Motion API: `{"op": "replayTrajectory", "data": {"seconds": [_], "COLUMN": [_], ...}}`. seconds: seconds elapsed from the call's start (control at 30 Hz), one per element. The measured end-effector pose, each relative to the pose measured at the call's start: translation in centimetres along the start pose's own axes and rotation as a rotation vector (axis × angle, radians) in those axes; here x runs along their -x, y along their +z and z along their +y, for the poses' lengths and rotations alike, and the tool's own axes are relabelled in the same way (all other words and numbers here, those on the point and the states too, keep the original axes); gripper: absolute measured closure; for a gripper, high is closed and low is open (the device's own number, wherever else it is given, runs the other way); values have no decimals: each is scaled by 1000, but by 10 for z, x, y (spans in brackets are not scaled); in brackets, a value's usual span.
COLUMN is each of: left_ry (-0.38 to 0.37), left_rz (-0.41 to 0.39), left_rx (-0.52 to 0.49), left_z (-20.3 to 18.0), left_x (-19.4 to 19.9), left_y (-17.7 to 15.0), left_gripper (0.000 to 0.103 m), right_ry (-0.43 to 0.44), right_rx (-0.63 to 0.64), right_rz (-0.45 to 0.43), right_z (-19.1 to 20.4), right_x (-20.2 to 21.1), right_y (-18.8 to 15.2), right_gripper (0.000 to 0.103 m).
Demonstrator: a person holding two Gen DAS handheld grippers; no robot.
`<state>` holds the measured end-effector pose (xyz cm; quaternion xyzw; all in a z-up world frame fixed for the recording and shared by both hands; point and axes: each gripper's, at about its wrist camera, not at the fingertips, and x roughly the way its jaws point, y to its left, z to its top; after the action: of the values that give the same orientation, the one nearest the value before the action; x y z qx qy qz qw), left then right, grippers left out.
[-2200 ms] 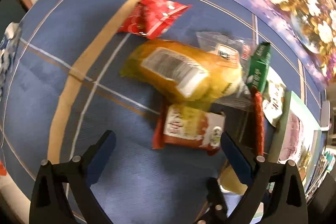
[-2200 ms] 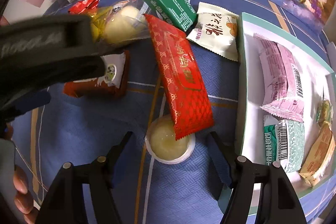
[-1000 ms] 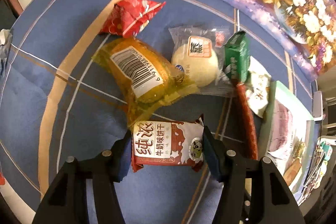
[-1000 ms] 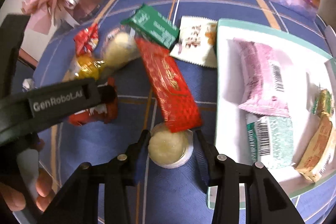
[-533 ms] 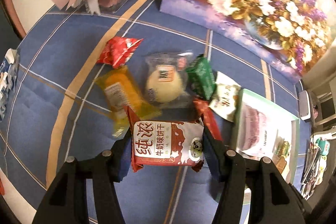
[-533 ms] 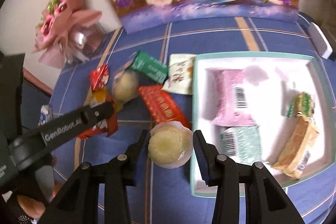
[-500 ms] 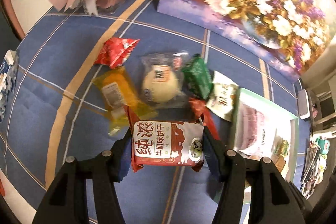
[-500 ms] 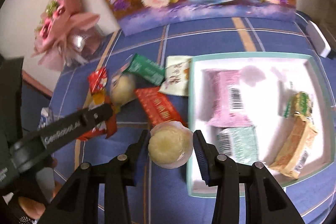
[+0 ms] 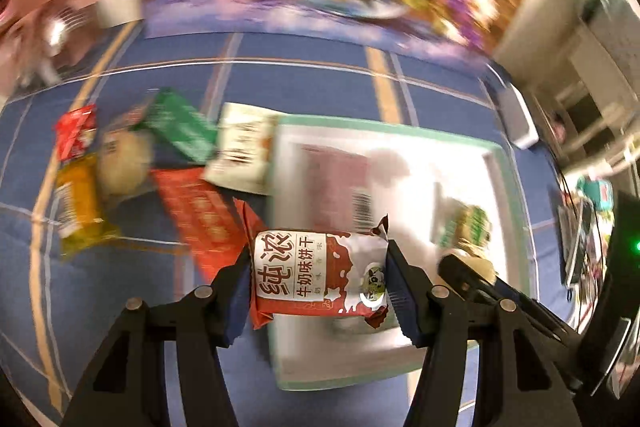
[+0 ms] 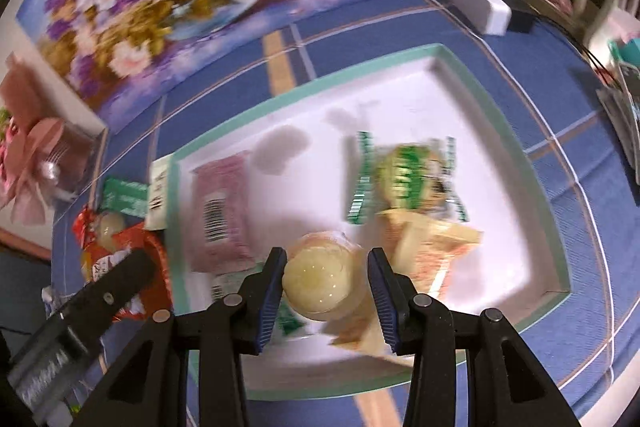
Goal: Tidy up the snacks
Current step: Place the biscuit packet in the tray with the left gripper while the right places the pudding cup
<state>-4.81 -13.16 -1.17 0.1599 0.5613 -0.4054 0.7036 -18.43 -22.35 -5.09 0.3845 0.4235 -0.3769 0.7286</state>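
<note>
Both grippers carried from tablecloth to over tray (image 10: pixel 500 131) | left jaws grip biscuit packet (image 9: pixel 320 273) | right jaws grip jelly cup (image 10: pixel 322 277)

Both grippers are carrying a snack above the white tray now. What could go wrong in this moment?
The left gripper pinches the red biscuit packet only by its soft ends, so it may slip. The right gripper holds the round jelly cup over packets already in the tray; dropped there, it may roll or tip. The grippers are close and could collide.

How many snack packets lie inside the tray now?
4: pink packet at left, green-and-white packet below it, green round packet in the middle, beige packet under that. The held cup may hide others.
</note>
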Motion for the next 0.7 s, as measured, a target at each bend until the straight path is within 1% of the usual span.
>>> {"op": "replayTrajectory", "data": {"seconds": [0.07,0.2,0.27,0.3,0.33,0.37,0.4,0.5,0.57,0.6,0.63,0.67,0.7], "left_ry": [-17,-48,-66,-75,-89,-96,-89,-62,-56,-43,-14,31,92], "left_rz": [16,38,57,63,65,65,61,38,28,19,7,-8,-25], "left_rx": [-17,-3,24,35,45,52,59,74,91,98,97,90,87], "left_z": [-13,-25,-25,-23,-21,-19,-16,-7,3,8,14,21,31], "left_x": [-6,-15,-18,-19,-18,-17,-14,-6,0,2,4,7,9], "left_y": [-1,0,-1,-1,-1,-1,0,2,3,4,4,5,5], "left_gripper": [41,41,36,31,28,28,28,28,27,24,19,16,15], "right_ry": [-4,-11,-7,-6,-5,1,11,7,1,-9,-20,-38,-41], "right_rx": [-16,-36,-46,-54,-57,-58,-59,-37,-24,-18,-12,2,16], "right_rz": [0,-8,-5,-4,-4,-6,-10,-18,-23,-26,-28,-31,-30], "right_z": [-11,-23,-28,-30,-31,-32,-31,-25,-21,-18,-15,-9,-6], "right_x": [1,1,1,1,2,3,6,11,13,15,16,17,16], "right_y": [1,4,5,5,6,6,6,7,7,6,6,5,4], "right_gripper": [58,58,58,58,58,57,53,48,47,44,40,34,33]}}
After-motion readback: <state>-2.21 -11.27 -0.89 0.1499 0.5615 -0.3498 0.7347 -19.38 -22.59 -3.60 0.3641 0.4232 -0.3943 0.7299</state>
